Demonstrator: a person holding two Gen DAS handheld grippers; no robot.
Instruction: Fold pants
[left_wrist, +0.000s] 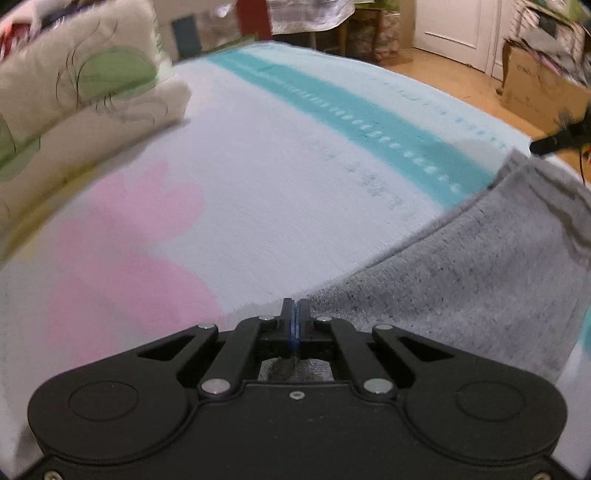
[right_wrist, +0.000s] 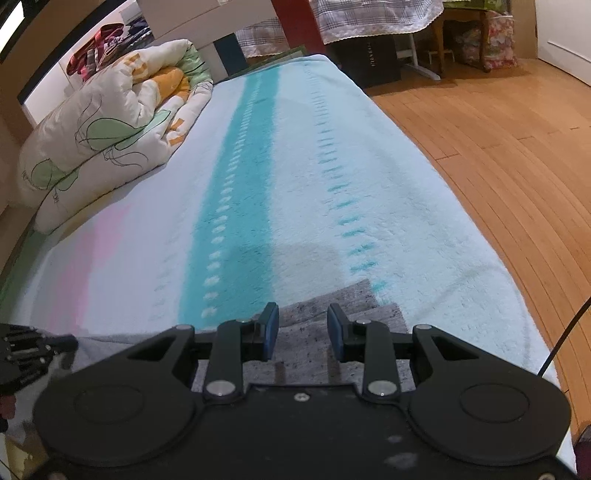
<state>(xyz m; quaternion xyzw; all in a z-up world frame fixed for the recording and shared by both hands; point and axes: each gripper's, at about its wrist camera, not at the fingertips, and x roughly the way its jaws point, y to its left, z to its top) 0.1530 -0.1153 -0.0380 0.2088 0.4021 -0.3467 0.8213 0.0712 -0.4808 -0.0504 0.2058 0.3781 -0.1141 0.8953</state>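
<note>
Here, grey pants (left_wrist: 480, 280) lay on the striped blanket (right_wrist: 332, 184), reaching right from the left gripper (left_wrist: 294, 314), whose jaws were shut at the cloth's edge; any pinch was unclear. The right gripper (right_wrist: 303, 328) stood part open over them, holding nothing. Risk: a thin pinch might slip on lifting, spoiling the fold.

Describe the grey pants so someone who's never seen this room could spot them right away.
Find the bed with the pale blanket that has teal stripes and a pink patch. At its near end, opposite the rolled floral duvet, lie the grey pants, flat on the blanket. They are the only plain heather-grey fabric there, with no pattern.
</note>
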